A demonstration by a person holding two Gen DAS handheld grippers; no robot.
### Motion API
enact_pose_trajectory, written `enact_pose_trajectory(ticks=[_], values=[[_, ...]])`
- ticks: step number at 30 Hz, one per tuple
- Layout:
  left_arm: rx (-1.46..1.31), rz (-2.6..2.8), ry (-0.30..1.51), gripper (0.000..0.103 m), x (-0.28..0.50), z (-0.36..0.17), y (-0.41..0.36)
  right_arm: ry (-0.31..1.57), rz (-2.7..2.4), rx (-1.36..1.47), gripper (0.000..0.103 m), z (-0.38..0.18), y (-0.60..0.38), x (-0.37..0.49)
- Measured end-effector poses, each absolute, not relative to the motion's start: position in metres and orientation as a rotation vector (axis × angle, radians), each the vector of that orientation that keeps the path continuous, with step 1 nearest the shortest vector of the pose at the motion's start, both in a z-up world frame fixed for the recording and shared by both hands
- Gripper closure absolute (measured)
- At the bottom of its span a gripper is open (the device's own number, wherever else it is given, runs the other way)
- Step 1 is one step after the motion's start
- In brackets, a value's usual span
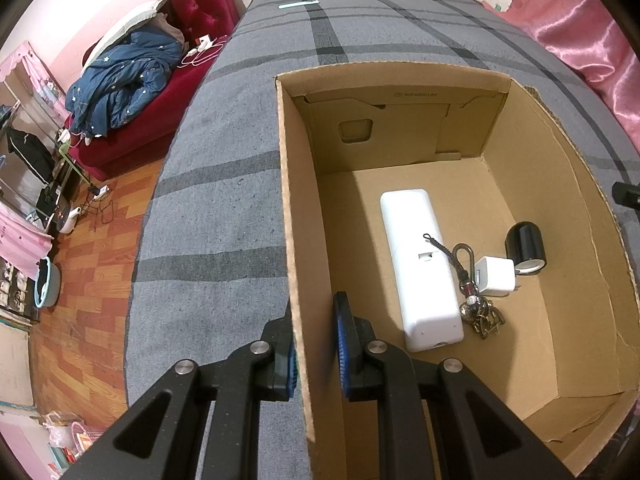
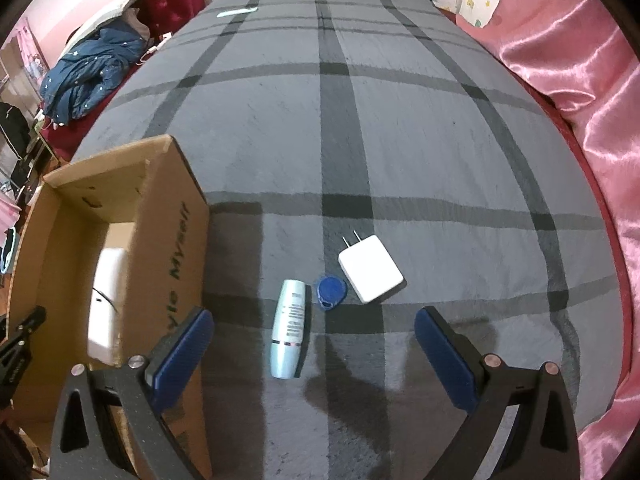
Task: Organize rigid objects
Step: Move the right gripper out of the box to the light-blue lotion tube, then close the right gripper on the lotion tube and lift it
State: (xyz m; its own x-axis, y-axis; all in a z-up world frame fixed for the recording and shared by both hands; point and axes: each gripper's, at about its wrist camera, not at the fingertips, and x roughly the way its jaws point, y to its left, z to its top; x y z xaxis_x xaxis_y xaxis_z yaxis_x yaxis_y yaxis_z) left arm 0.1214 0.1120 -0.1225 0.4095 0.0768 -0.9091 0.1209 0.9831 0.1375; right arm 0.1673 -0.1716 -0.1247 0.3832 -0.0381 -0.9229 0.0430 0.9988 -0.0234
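Observation:
My left gripper (image 1: 316, 344) is shut on the left wall of the open cardboard box (image 1: 294, 240), one finger on each side of it. Inside the box lie a long white device (image 1: 420, 268), a keychain (image 1: 474, 292), a small white charger cube (image 1: 496, 276) and a black cylinder (image 1: 526, 246). My right gripper (image 2: 312, 344) is wide open and empty above the bed. Between and just beyond its fingers lie a pale blue tube (image 2: 289, 334), a blue key fob (image 2: 330, 292) and a white plug charger (image 2: 370, 268). The box (image 2: 176, 216) stands to their left.
The grey plaid bedspread (image 2: 400, 140) covers the bed. A pink satin quilt (image 2: 580, 100) runs along the right side. A red sofa with a blue jacket (image 1: 128, 84) and a wooden floor (image 1: 84, 280) lie to the left. A thin teal strip (image 2: 236, 12) lies at the far end.

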Motion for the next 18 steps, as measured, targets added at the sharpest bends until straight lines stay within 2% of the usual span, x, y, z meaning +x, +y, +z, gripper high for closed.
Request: enact_pose_trajectory(ticks=[12, 18], values=[[0.189, -0.031, 1.148, 0.087, 0.121, -0.124, 0.113, 1.239, -0.046, 0.027, 0.002, -0.163, -0.173, 0.173], [0.184, -0.034, 1.148, 0.087, 0.121, -0.124, 0.115, 1.272, -0.024, 0.041, 0.018, -0.181, -0.171, 0.177]])
